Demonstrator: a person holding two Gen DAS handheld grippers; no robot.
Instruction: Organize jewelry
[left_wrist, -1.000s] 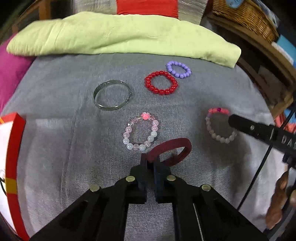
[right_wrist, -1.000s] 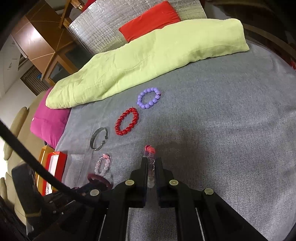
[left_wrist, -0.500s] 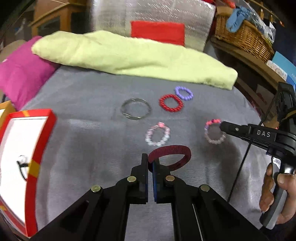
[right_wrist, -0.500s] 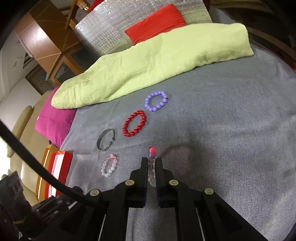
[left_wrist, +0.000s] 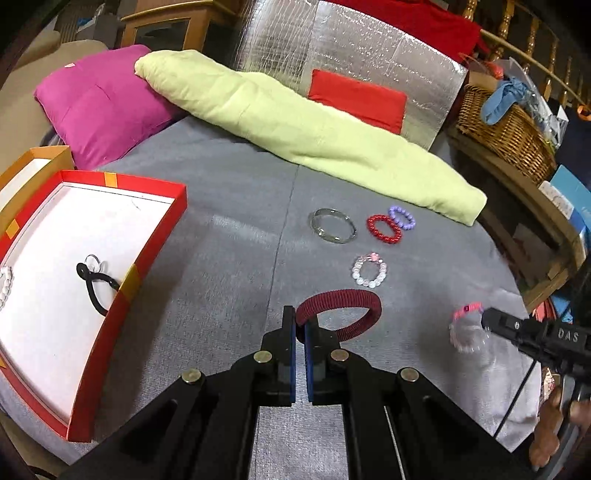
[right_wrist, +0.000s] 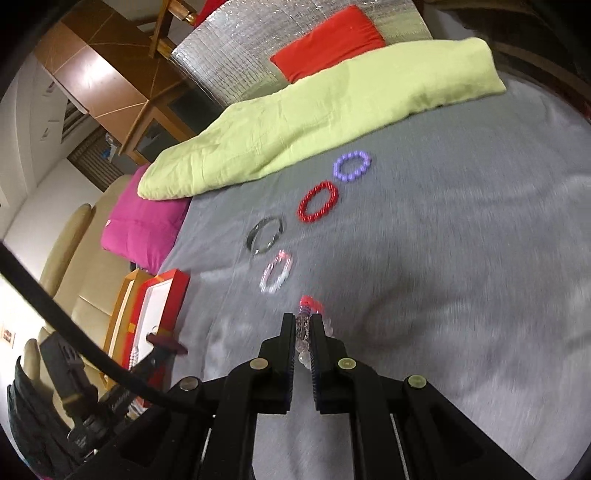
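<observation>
With the left hand-held gripper (left_wrist: 300, 325) clenched on only a short arc of the maroon fabric bangle (left_wrist: 341, 308), carried above the bed ahead-right of the red box (left_wrist: 147, 266), it could have been twisted loose and dropped short.

We see a bed covered in a grey blanket (left_wrist: 229, 206). Along its far edge lies a lime-green quilt (left_wrist: 295, 136), with a magenta cushion (left_wrist: 99, 107) at the far left corner. A red box (left_wrist: 155, 243) sits by the left edge. Toward the middle lie a metal bangle (left_wrist: 333, 230), a red bead bracelet (left_wrist: 384, 229), a purple bead bracelet (left_wrist: 402, 217) and a pale pink bead bracelet (left_wrist: 370, 271).
</observation>
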